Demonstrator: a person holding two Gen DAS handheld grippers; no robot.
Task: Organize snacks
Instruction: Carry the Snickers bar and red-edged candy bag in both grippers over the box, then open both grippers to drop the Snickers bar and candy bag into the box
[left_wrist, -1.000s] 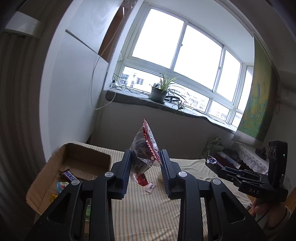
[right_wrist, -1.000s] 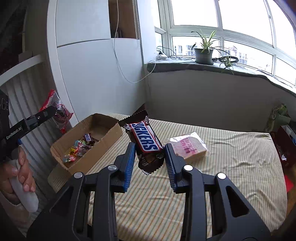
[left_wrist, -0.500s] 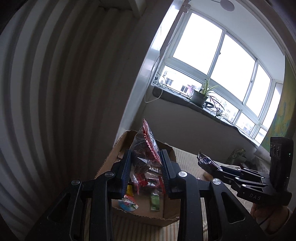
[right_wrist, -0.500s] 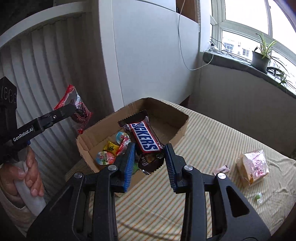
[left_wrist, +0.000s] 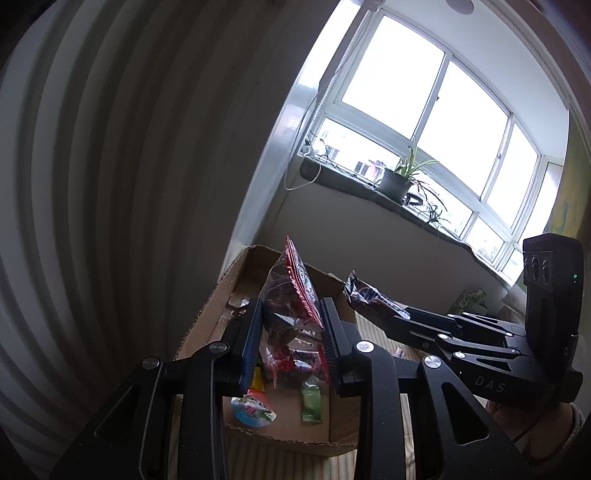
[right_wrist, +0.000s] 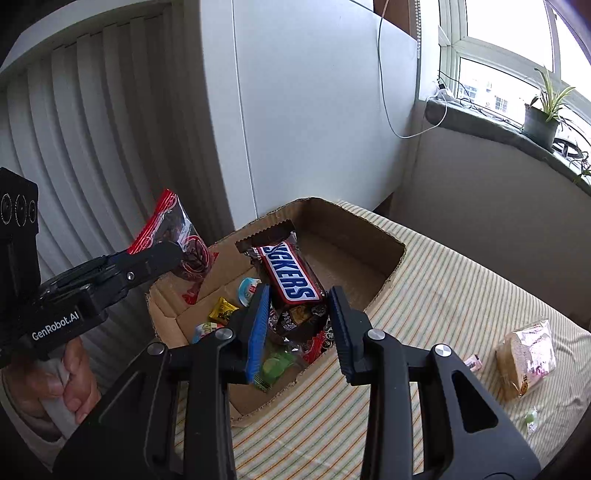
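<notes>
Left gripper (left_wrist: 290, 332): clamped on a clear red-trimmed snack bag (left_wrist: 291, 306), which stands upright between the pads.
Right gripper (right_wrist: 297, 321): closed on the lower end of a Snickers pack (right_wrist: 291, 280); its top sticks up and leans toward the far wall of the box.
What has changed: a second ago both grippers carried their loads over the striped tablecloth (right_wrist: 461, 295), with the cardboard box (right_wrist: 354, 236) off to one side. Both have since swung across and slightly down; each load now hangs over the open box. Neither grip has altered.
Box contents: small wrapped candies (right_wrist: 223, 310) lie on the floor of the box, with a round jelly cup (left_wrist: 253, 408) and a green sachet (left_wrist: 310, 404) near its front wall.
Still outside: a pale wrapped bread pack (right_wrist: 526, 354) and two tiny sweets lie on the cloth, well apart from the box.
Meaning for the task: carrying looks finished for these two items; release into the box is probably next, then the leftovers on the cloth.
Risk: the two loads are close together, so dropping one at a time seems safer.
</notes>
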